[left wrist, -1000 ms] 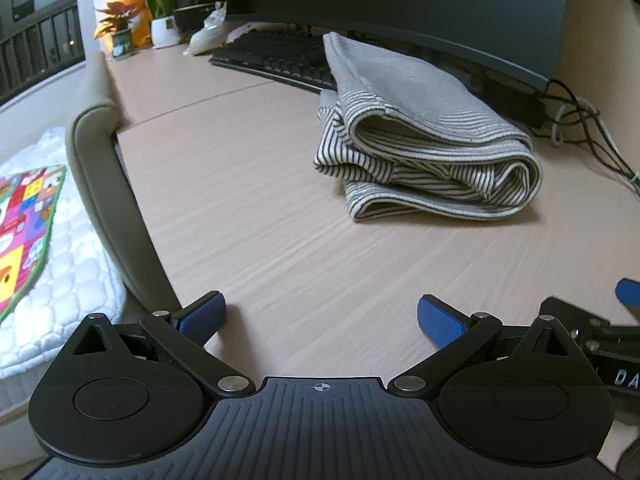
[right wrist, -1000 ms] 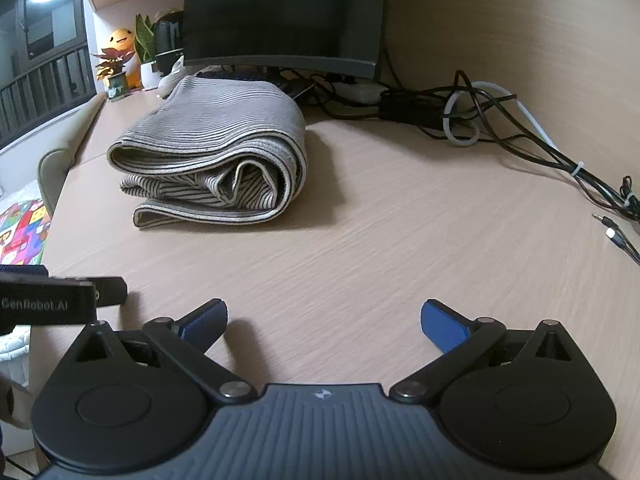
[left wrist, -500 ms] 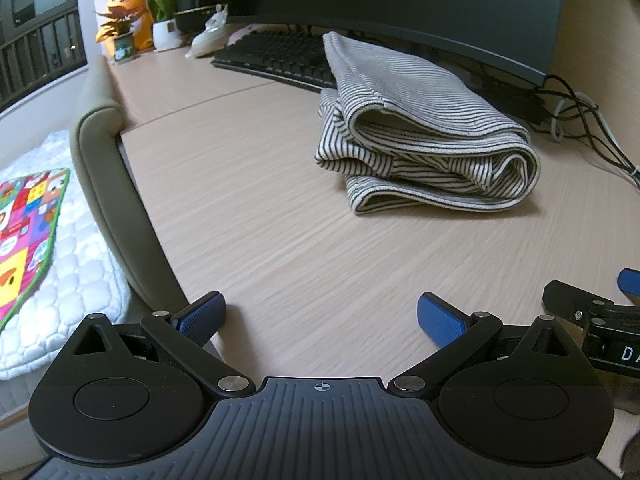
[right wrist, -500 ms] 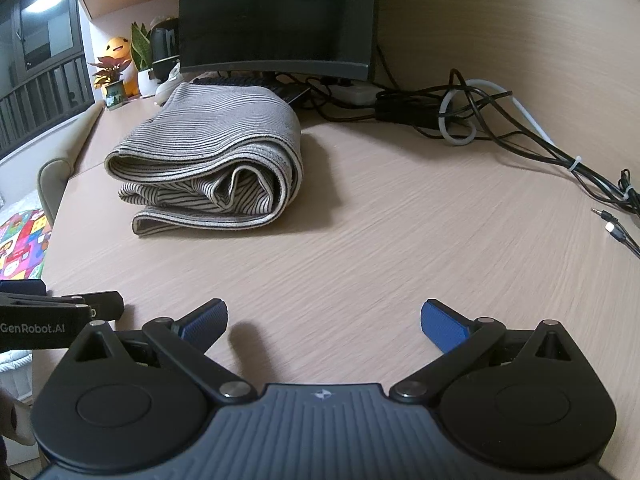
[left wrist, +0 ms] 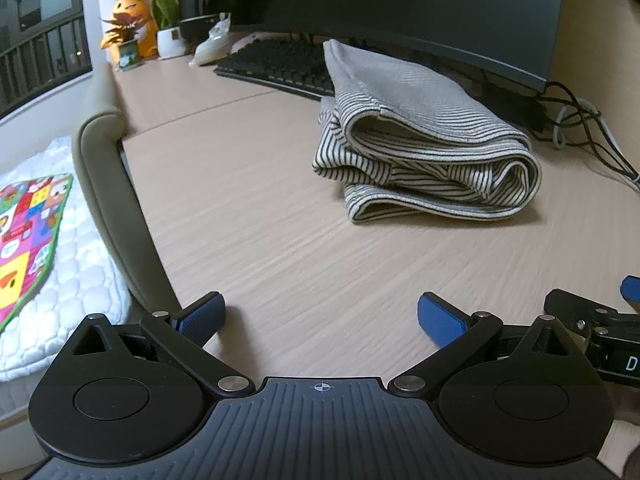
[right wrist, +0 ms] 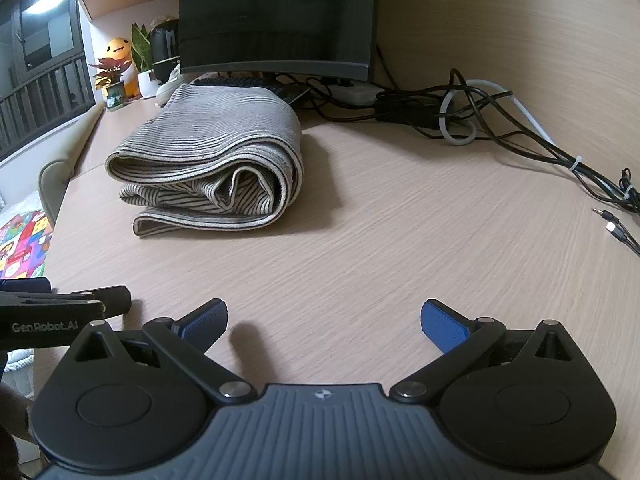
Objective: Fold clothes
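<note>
left gripper [left wrist: 320, 316] apart | right gripper [right wrist: 324, 320] apart | striped garment [left wrist: 420, 144] folded on desk [left wrist: 260, 220]

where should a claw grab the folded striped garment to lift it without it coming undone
Probably by the rounded closed fold of the grey-and-white striped folded fabric bundle, coming in from the cable side, one finger under and one on top. There the layers wrap together; the opposite side shows loose separate edges that would peel apart. Both the left claw and right claw are open and empty.
</note>
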Available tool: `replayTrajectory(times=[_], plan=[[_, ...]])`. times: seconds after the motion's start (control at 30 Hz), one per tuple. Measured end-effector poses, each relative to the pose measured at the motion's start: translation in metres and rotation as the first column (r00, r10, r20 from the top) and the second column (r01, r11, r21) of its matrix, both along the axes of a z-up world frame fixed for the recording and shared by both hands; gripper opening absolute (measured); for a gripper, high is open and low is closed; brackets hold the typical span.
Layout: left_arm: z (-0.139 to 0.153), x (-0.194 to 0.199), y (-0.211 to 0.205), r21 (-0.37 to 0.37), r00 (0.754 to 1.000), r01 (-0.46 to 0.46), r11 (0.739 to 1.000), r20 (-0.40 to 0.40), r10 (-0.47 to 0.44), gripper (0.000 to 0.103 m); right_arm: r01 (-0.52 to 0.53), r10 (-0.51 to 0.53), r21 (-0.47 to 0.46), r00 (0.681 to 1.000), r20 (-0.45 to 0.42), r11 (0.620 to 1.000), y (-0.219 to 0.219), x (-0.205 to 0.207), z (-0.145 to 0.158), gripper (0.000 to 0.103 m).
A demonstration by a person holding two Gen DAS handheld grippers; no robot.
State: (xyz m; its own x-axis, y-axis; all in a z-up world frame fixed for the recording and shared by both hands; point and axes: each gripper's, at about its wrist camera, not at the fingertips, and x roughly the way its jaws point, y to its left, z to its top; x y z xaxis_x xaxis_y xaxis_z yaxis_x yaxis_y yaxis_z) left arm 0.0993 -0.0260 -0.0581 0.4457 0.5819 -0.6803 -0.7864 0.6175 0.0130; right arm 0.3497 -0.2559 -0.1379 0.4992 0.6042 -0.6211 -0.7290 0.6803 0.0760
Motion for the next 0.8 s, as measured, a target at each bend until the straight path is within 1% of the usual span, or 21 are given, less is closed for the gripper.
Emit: replayTrajectory(times=[0.13,0.37,0.57,0.8], plan=[[0.000,0.002,0.000,0.001,1.000,0.000,1.000,0.000,0.000,0.103,-0.016,0.016,-0.002,1.000,0.000,1.000,0.002,0.002,0.000,0.103],[-0.001,0.004,0.001,0.005,1.000,0.002,1.000,0.003,-0.002,0.103,-0.008,0.008,0.010,1.000,-0.006,1.000,0.003,0.011,0.000,0.103],[-0.001,0.006,0.001,0.007,1.000,-0.004,1.000,0.004,0.004,0.103,-0.039,0.039,0.007,0.999,-0.005,0.999,0.006,0.015,0.000,0.103],[-0.002,0.010,0.001,0.015,1.000,-0.012,1.000,0.010,0.012,0.103,-0.038,0.039,0.021,0.999,-0.013,0.999,0.005,0.016,0.000,0.103]])
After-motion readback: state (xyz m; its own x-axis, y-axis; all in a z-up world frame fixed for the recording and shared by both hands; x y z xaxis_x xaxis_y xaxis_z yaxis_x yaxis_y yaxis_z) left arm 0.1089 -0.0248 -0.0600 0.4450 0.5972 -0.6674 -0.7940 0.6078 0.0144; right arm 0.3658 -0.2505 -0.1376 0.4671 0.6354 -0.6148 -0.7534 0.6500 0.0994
